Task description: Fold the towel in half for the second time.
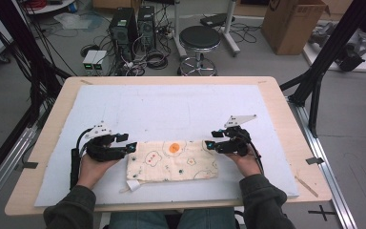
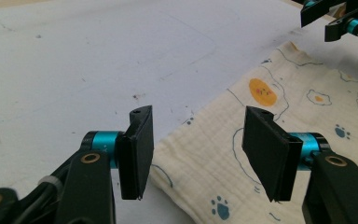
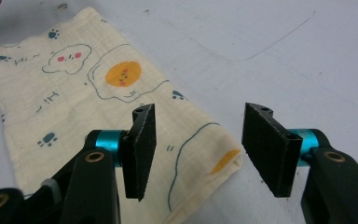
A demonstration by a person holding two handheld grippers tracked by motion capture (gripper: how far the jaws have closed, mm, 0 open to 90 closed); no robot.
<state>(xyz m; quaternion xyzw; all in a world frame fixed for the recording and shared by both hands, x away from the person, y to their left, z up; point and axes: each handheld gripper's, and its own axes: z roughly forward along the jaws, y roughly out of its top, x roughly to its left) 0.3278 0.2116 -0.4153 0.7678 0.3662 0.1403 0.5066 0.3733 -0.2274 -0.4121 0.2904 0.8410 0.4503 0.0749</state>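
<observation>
Both grippers, left gripper (image 1: pixel 126 142) and right gripper (image 1: pixel 211 139), are standing open, each straddling 1 end of the folded cloth (image 1: pixel 171 160), gripping nothing.

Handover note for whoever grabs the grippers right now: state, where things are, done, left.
Left gripper: open, jaws apart above the cloth's left end, nothing pinched.
Right gripper: open, jaws straddle the cloth's right-end corner without touching it.
Cloth: cream, with fried-egg and paw prints, lies as a folded long strip on the white mat, near the front edge, between the two grippers. A white tag sticks out at its front left corner.
Done: the cloth is folded into a strip and lies free.
Left, probably: another fold end to end, or tidying. Neither gripper has a hold on it yet.
</observation>
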